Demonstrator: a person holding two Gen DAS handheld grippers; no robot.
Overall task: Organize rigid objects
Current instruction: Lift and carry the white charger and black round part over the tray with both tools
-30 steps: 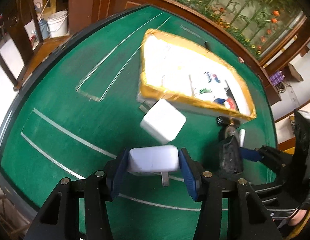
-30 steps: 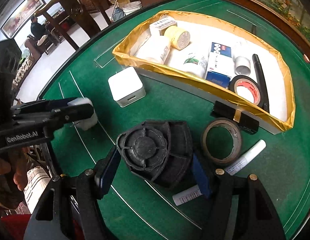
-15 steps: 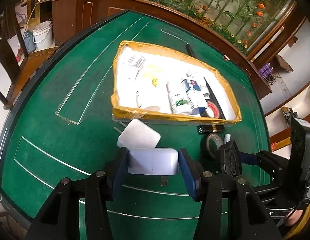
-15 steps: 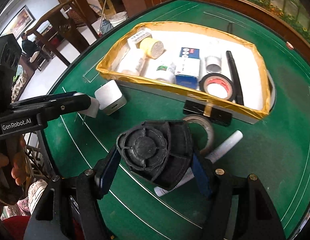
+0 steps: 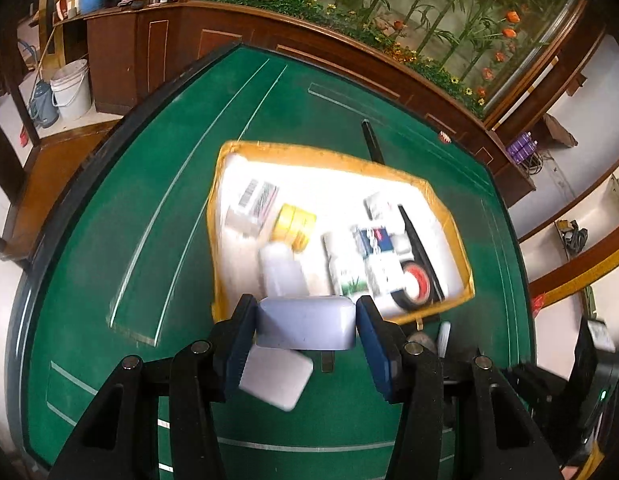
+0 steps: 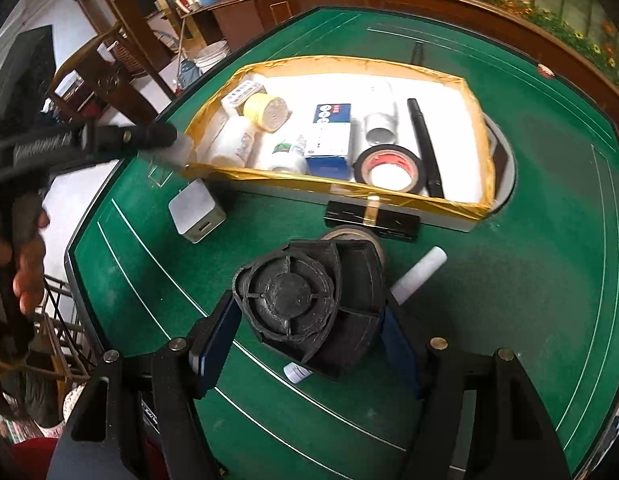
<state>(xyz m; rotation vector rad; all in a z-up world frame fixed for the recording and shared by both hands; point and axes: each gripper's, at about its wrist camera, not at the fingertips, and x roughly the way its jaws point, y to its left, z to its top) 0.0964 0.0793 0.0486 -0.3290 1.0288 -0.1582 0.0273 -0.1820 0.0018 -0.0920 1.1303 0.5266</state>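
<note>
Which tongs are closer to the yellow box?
Left. The left tongs reach the yellow box at its near corner. The right tongs hang further back over the green table.

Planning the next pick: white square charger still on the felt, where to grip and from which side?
White charger lies flat, clear of the tray edge. Come from above and close across two opposite flat side walls, avoiding the slotted face; it looks boxy, so parallel sides should seat well.

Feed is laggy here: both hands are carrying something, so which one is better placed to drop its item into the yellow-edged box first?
Probably left. The left gripper holds the white adapter right at the yellow-edged box near rim. The right gripper, with the black round part, sits farther back, tape roll between.
</note>
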